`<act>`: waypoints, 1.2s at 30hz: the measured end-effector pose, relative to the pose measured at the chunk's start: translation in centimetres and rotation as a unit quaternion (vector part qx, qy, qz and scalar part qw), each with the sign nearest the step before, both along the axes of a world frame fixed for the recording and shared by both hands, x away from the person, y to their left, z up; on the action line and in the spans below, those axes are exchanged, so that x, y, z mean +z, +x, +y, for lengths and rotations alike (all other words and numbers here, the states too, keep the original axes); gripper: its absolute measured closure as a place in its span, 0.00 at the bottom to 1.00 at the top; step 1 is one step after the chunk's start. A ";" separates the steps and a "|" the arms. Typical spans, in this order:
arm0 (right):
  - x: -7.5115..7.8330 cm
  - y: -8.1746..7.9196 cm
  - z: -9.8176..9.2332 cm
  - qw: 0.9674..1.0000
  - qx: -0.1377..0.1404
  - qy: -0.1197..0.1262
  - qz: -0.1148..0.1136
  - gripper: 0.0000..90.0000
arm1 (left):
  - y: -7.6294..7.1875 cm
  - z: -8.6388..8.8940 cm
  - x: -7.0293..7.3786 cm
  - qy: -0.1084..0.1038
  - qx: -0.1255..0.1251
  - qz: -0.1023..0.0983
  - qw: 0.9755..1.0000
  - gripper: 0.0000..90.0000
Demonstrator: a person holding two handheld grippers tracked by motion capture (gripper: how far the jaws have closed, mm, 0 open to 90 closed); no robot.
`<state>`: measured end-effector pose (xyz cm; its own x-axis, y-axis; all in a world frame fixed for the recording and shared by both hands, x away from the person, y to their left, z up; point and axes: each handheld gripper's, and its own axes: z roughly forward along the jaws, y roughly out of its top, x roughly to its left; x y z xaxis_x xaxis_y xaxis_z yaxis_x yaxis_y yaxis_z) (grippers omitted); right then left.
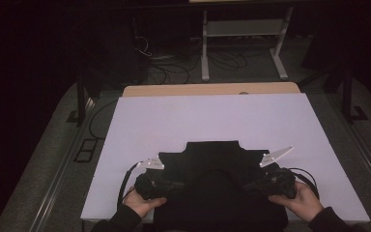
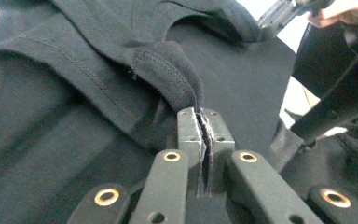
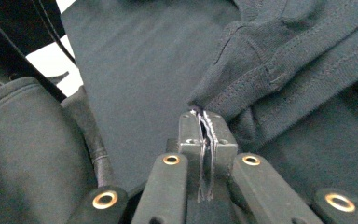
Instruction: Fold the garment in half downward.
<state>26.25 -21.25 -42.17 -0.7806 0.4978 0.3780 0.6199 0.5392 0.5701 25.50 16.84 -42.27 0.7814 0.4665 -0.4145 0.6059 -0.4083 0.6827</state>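
A black garment (image 1: 212, 159) lies on the near half of a white board (image 1: 212, 116); its near part hangs over the board's front edge. My left gripper (image 1: 175, 185) is at the garment's left side, held by a hand (image 1: 142, 203). In the left gripper view its jaws (image 2: 200, 113) are shut on a stitched fold of the black fabric (image 2: 163, 70). My right gripper (image 1: 252, 185) is at the garment's right side. There too the jaws (image 3: 201, 114) pinch a ribbed, stitched edge of the garment (image 3: 261, 65).
The white board rests on a wooden tabletop (image 1: 212, 89). Behind it stand a white metal frame (image 1: 244, 29) and loose cables (image 1: 174, 67) on the dark floor. Black posts (image 1: 81, 101) rise at both sides of the table. A cable (image 1: 124, 181) loops from each gripper.
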 end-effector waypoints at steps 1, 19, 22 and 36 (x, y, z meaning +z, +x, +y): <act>0.0 -0.1 0.1 1.000 0.003 -0.001 0.003 0.95 | -0.1 0.0 0.0 0.002 -0.001 0.002 1.000 0.96; -0.1 -0.8 0.4 1.000 0.008 -0.016 -0.002 0.63 | -0.3 0.3 0.1 -0.002 0.007 -0.012 1.000 0.60; 0.1 -1.0 0.5 1.000 0.008 -0.019 -0.010 0.53 | -0.2 0.4 0.2 -0.002 0.013 -0.014 1.000 0.51; 1.2 -0.8 0.0 1.000 -0.016 -0.012 -0.023 0.14 | -0.2 0.4 1.0 0.011 -0.002 -0.028 1.000 0.08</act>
<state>25.48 -21.21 -40.99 -0.7806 0.5310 0.3297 0.6102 0.5336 0.5856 25.34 17.25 -41.23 0.8049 0.4724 -0.3591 0.5651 -0.4254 0.7069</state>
